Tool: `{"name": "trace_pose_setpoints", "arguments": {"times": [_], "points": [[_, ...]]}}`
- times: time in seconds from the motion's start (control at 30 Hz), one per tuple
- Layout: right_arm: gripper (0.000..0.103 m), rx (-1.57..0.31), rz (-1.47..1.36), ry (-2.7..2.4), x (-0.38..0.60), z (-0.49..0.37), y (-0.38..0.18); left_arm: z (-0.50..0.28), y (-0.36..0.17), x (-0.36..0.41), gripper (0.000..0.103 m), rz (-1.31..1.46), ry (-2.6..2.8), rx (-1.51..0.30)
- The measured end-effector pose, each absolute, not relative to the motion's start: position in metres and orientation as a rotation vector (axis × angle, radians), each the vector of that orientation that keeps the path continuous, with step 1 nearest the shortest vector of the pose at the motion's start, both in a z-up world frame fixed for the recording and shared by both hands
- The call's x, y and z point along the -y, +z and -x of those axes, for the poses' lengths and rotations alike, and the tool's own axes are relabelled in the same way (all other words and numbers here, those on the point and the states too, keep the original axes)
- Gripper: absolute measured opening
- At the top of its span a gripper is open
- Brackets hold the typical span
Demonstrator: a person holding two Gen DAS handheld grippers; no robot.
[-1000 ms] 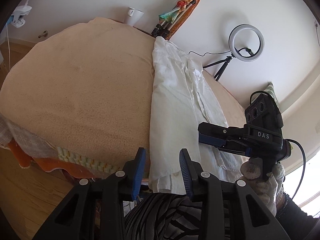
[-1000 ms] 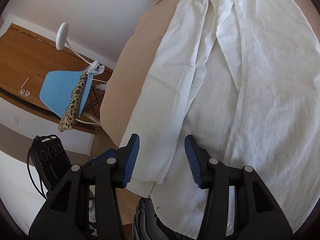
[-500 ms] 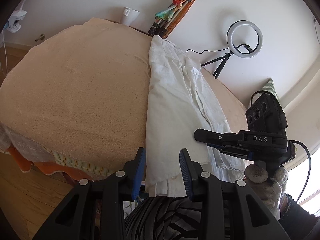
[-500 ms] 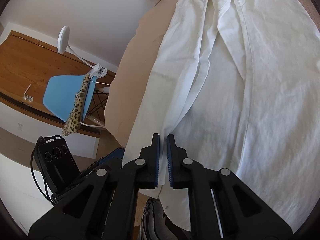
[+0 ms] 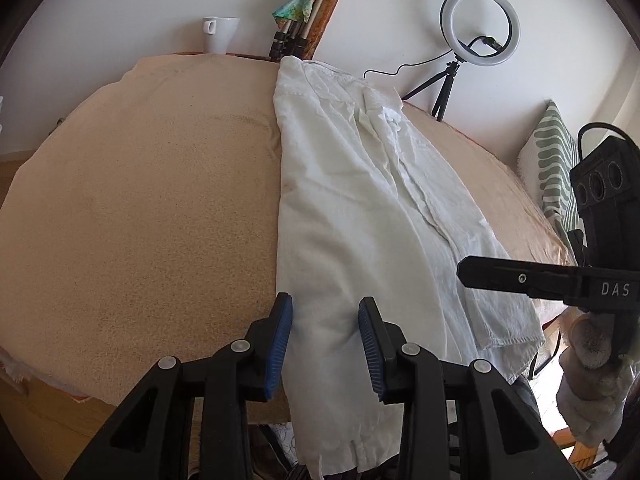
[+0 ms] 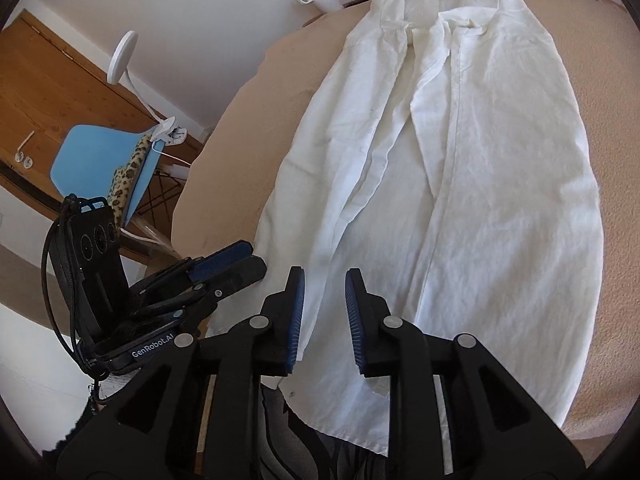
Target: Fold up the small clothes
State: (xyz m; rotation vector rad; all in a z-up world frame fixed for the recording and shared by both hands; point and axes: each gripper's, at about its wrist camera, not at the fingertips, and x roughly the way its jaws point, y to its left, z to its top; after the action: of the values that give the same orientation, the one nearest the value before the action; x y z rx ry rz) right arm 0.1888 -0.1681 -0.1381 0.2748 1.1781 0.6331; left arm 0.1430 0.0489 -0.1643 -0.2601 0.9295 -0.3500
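White shirt (image 6: 460, 184) lies lengthwise on the beige-covered table (image 5: 140, 208), collar toward the mug (image 5: 221, 34), sides folded in, hem hanging over the near table edge. Left gripper (image 5: 325, 344) and right gripper (image 6: 325, 312) both have fingers apart, straddling the cloth near the hem and clamping nothing; step looks like grabbing the hem, so next move needs both closing there, then lifting toward the collar. Bare cover left of the shirt gives room.

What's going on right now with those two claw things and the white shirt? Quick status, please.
Left tool open, straddling the white shirt near its hem. Right tool open over the same end. Shirt lies lengthwise on the beige table, partly folded. Nothing in the way.
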Motion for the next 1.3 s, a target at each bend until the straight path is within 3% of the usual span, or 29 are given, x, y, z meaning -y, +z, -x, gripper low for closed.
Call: {"name": "trace_pose_setpoints", "arguments": {"times": [0.27,0.47,0.53,0.6,0.63,0.67,0.8,1.3], "points": [[0.023,-1.128,-0.154,0.658,0.137,-0.236,-0.116,-0.118,-0.166,-0.064,0.034,0.342,-0.314,-0.927],[0.023,-1.187,-0.077,0.633,0.113,-0.274,-0.144,-0.105,-0.162,-0.068,0.051,0.394,-0.290,-0.913],[0.023,-1.220,-0.045,0.605,0.109,-0.281,-0.155,-0.106,-0.166,-0.067,0.051,0.428,-0.300,-0.919],[0.022,-1.238,-0.011,0.605,0.107,-0.284,-0.161,-0.105,-0.169,-0.067,0.050,0.465,-0.308,-0.913],[0.022,-1.236,0.004,0.607,0.106,-0.285,-0.160,-0.105,-0.169,-0.067,0.046,0.483,-0.313,-0.907],[0.022,-1.237,0.013,0.603,0.105,-0.284,-0.158,-0.107,-0.170,-0.068,0.033,0.514,-0.326,-0.917],[0.022,-1.178,-0.009,0.610,0.106,-0.284,-0.138,-0.106,-0.171,-0.077,0.019,0.598,-0.320,-0.908],[0.022,-1.204,0.032,0.629,0.051,-0.301,-0.160,-0.097,-0.168,-0.082,0.008,0.573,-0.324,-0.891]]}}
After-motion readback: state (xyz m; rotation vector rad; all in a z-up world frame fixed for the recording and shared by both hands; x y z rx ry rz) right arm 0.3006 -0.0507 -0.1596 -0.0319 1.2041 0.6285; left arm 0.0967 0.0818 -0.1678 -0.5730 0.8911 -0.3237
